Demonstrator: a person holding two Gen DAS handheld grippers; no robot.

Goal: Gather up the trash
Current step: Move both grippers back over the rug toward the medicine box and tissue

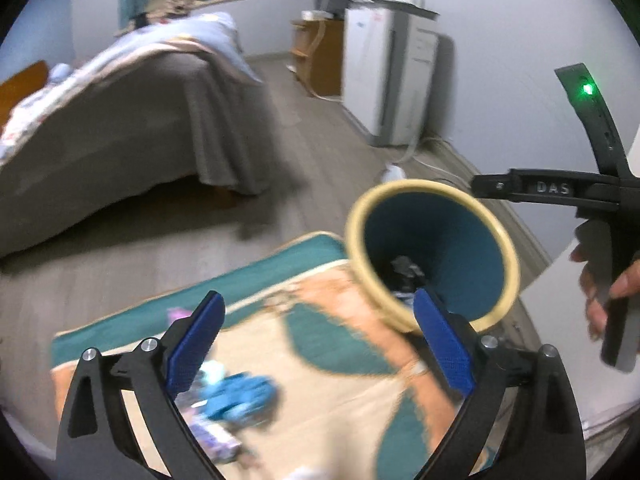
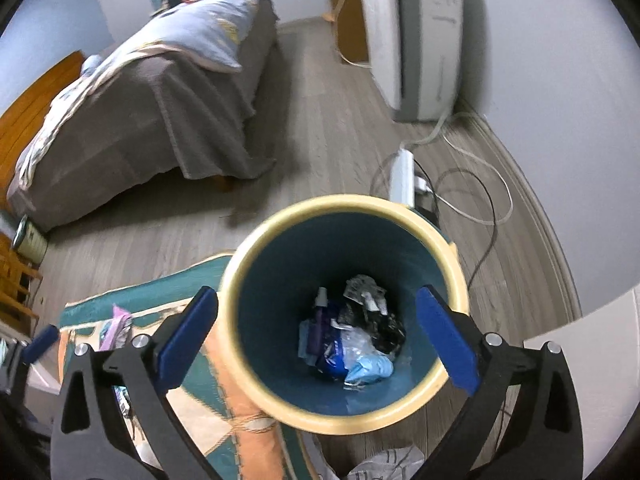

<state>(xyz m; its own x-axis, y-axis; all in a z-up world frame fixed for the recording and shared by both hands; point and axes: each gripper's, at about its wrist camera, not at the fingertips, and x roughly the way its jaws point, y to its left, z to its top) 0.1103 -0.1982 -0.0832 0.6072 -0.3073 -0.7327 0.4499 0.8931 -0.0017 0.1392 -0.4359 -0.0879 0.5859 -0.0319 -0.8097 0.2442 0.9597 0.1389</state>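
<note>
Left wrist view: you are holding the left hand-held gripper (image 1: 316, 344) spread and empty over the rug (image 1: 328, 344); blue crumpled trash (image 1: 240, 396) is lying just below its left finger, the trash bin (image 1: 432, 256) ahead-right.

Right wrist view: your right hand-held gripper (image 2: 318, 336) is hovering spread above the trash bin (image 2: 344, 312), with collected trash (image 2: 352, 340) lying inside between its fingers.

One trash bin (image 2: 448, 264) with a cream rim stands at the edge of one patterned rug (image 1: 328, 364). One bed (image 2: 132, 120) is in view, one white appliance (image 2: 420, 40), one power strip (image 2: 404, 176) and one blue crumpled wrapper (image 1: 240, 396). The pieces inside the bin overlap too much to count.
</note>
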